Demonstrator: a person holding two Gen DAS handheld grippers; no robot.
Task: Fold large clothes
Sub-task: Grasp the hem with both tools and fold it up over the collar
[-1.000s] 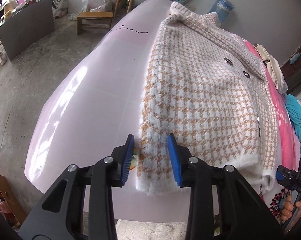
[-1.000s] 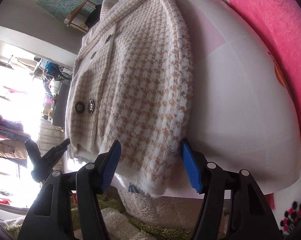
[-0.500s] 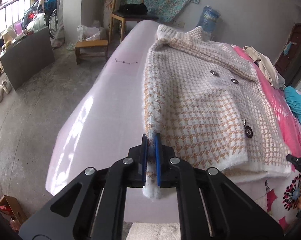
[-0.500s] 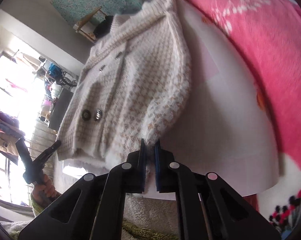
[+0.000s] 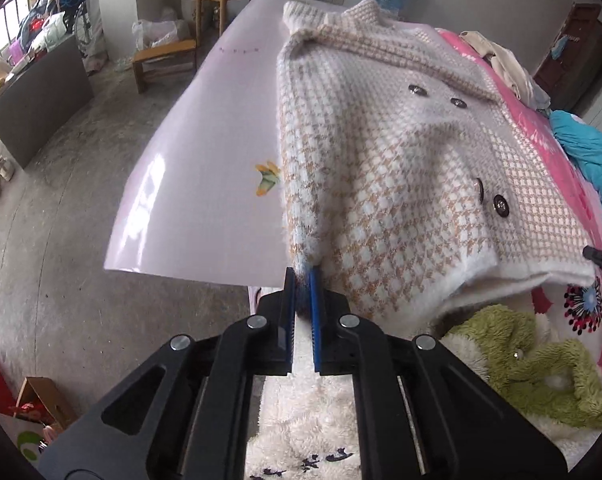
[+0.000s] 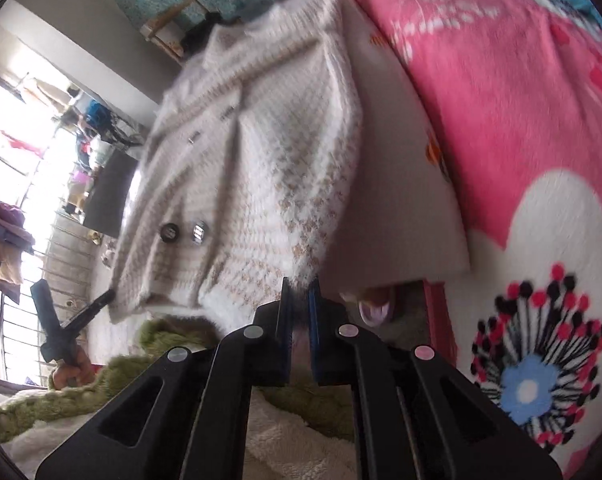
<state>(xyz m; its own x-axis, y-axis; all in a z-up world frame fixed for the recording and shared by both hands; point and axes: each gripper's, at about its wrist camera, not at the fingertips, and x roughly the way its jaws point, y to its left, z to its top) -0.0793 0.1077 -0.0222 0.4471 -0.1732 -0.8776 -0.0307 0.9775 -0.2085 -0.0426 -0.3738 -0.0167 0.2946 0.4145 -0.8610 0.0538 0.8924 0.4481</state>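
Since half a second ago, both hem corners have risen off the pale sheet.

Left wrist view: the left gripper, low in the centre, is clenched on the coat at its near left hem corner; the coat fills the middle and right of the frame, collar at the top.

Right wrist view: the right gripper pinches the other hem corner, lower centre.

This seems the bottom-to-collar fold. Next, both corners should travel together toward the collar, level.
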